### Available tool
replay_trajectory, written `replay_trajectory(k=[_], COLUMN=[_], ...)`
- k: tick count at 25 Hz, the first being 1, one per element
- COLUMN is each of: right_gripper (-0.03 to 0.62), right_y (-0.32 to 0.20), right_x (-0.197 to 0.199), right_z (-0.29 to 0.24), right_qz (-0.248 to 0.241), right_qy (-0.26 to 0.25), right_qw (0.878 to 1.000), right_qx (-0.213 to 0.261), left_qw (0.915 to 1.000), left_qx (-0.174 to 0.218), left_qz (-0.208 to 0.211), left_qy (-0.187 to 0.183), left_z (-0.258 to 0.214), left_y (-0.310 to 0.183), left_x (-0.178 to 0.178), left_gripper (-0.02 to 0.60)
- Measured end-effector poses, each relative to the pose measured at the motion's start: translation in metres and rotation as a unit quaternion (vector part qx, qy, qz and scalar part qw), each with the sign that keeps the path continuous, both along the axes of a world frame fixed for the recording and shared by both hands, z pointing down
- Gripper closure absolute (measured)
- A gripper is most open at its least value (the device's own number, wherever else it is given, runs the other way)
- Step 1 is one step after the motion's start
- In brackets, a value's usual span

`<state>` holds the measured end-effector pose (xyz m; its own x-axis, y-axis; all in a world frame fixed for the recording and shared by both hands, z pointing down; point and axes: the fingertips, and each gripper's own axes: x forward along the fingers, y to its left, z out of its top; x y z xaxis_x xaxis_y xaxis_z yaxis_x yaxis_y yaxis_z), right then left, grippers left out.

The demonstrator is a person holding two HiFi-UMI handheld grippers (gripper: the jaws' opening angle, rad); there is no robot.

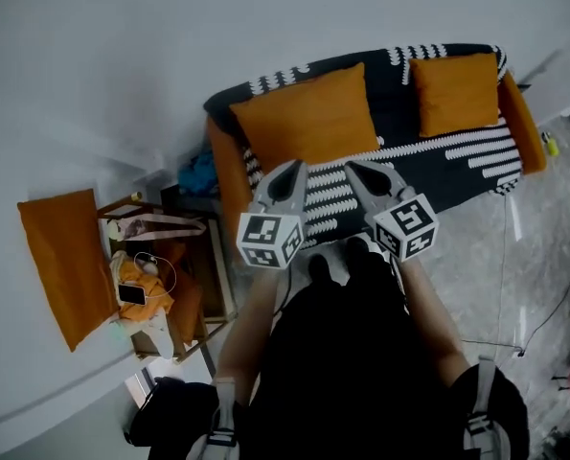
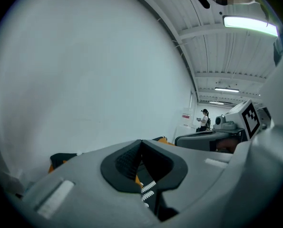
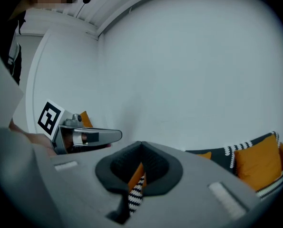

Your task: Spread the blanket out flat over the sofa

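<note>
White wall (image 1: 102, 65) behind sofa (image 1: 229, 175) under striped blanket (image 1: 457, 156)

Blanket (image 1: 457, 161): black w/ white dashed stripes. Sofa (image 1: 229, 180): orange. Cushion at 12 o'clock (image 1: 308, 115) & cushion at 1 o'clock (image 1: 454, 92): plain orange. Cushion at 9 o'clock (image 1: 66, 262): same orange. L gripper (image 1: 296, 169) & R gripper (image 1: 354, 169): grey bodies, black textured pads (image 2: 127, 165). Marker cubes (image 1: 270, 240): white w/ black square patterns. Cloth (image 1: 200, 172) at 10 o'clock: blue. Person's top (image 1: 352, 353): black. Wall (image 1: 122, 65): pale grey-white. Floor (image 1: 553, 247) at 3 o'clock: grey, marbled.
</note>
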<state>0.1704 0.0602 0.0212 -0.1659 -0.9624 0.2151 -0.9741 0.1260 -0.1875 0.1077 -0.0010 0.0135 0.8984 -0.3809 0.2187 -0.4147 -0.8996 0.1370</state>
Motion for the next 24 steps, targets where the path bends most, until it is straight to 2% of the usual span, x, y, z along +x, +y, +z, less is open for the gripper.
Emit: replay_trajectory(k=[7,24], right_gripper=[0.592,0.592], right_y=[0.013,0.021], right_x=[-0.021,-0.037], right_z=[-0.006,-0.013], right_qz=[0.016,0.020], right_qy=[-0.006,0.012], right_qw=[1.000,1.000], right_qx=[0.001,-0.005], left_qw=[0.9992,0.9981], left_qx=[0.028,0.028], left_qz=[0.029,0.055], left_qy=[-0.006,-0.003], left_z=[-0.015,-0.017], left_y=[0.018,0.029], left_x=[-0.018,-0.026], left_gripper=[0.571,0.571])
